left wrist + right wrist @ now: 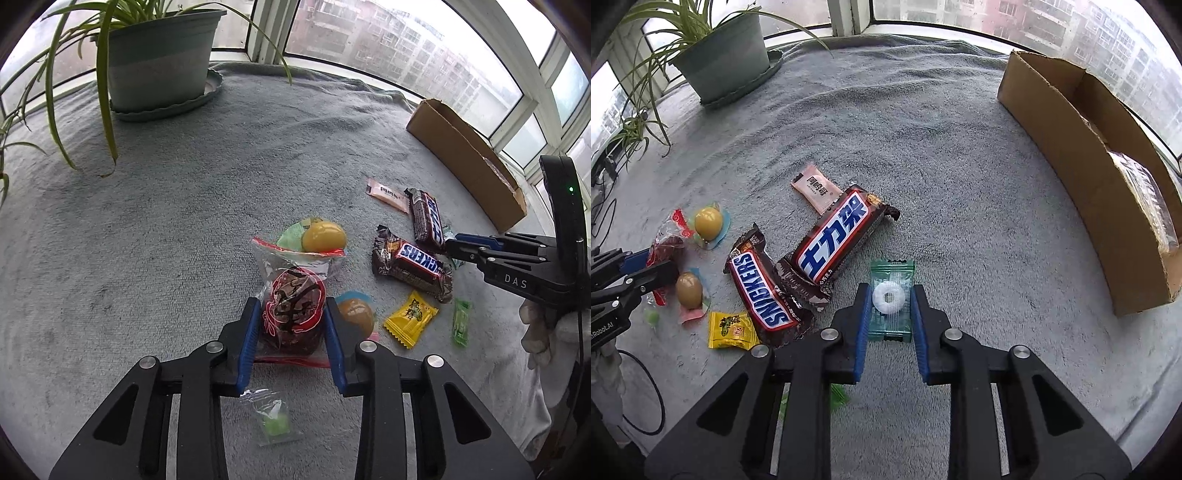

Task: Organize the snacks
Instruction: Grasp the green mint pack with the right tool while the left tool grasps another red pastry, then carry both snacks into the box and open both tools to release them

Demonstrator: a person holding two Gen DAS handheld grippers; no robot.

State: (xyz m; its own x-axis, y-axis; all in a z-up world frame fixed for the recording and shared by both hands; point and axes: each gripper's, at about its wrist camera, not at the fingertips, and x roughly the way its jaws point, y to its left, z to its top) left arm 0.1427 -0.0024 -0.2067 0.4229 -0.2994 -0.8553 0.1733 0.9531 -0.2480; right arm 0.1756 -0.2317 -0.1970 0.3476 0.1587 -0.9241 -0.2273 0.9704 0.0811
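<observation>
My left gripper is shut on a clear packet of dark red snack, its blue pads pressing both sides. My right gripper straddles a green mint candy packet on the grey blanket, pads close against its edges. Two Snickers bars lie left of it, with a pink packet and a yellow candy. Two jelly cups lie near the left gripper. The open cardboard box stands at the right with a packet inside.
A potted spider plant on a saucer stands at the back left by the windows. A small green candy lies under the left gripper. A green stick packet lies near the yellow candy. Cables hang at the left edge.
</observation>
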